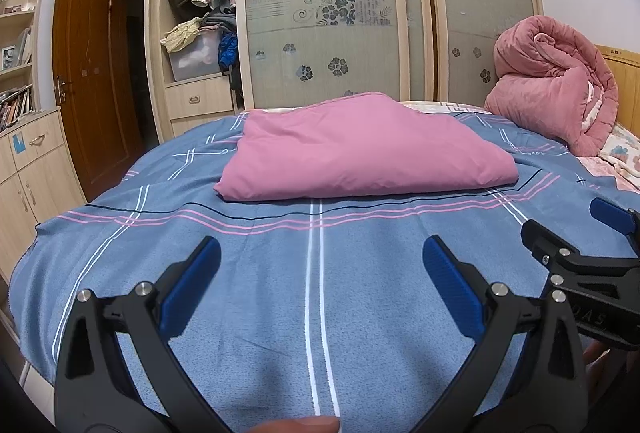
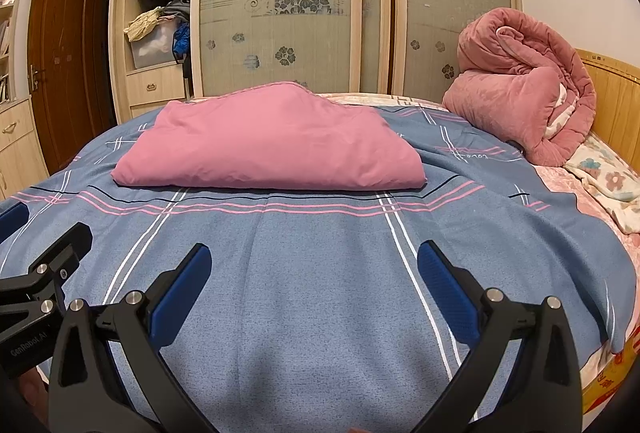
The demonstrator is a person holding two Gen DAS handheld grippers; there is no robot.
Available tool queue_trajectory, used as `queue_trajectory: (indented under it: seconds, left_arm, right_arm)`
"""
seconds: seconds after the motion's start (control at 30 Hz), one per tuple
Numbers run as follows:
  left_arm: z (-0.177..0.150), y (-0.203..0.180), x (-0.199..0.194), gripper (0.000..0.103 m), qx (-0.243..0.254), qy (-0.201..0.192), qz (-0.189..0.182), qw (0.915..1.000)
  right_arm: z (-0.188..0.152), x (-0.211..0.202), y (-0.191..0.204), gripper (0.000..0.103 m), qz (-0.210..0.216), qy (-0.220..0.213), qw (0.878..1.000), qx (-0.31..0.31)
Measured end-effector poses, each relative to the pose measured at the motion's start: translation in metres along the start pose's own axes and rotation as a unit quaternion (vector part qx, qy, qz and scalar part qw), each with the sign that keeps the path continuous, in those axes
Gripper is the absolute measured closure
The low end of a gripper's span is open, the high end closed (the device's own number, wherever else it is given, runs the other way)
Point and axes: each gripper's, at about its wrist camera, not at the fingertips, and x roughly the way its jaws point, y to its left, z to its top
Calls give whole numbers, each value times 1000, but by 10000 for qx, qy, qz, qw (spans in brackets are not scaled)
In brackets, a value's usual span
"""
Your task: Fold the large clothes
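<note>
Open blue bedsheet [image 1: 320,293] is lying clear ahead; the folded pink cloth [image 1: 360,157] is blocking mid-bed, the rolled pink quilt [image 1: 556,81] crowding the far right

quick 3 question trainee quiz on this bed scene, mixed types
1. True or false: the left gripper and right gripper both grip the pink folded cloth.
2. What lies nearest the headboard? A) rolled pink quilt B) pink folded cloth C) a laundry basket
3. Fill in: the pink folded cloth rests on the ____ plaid sheet.

Key: 1 false, both are open and held short of it; 2 A; 3 blue.
</note>
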Motion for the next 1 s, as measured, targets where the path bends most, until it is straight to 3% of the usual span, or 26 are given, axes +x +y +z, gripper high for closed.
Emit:
queue_trajectory:
  seconds: [1.0]
  left_arm:
    - [-1,1,0,2,39,26,-25,10000]
  right_arm:
    - [-1,0,0,1,20,8,10000,-21]
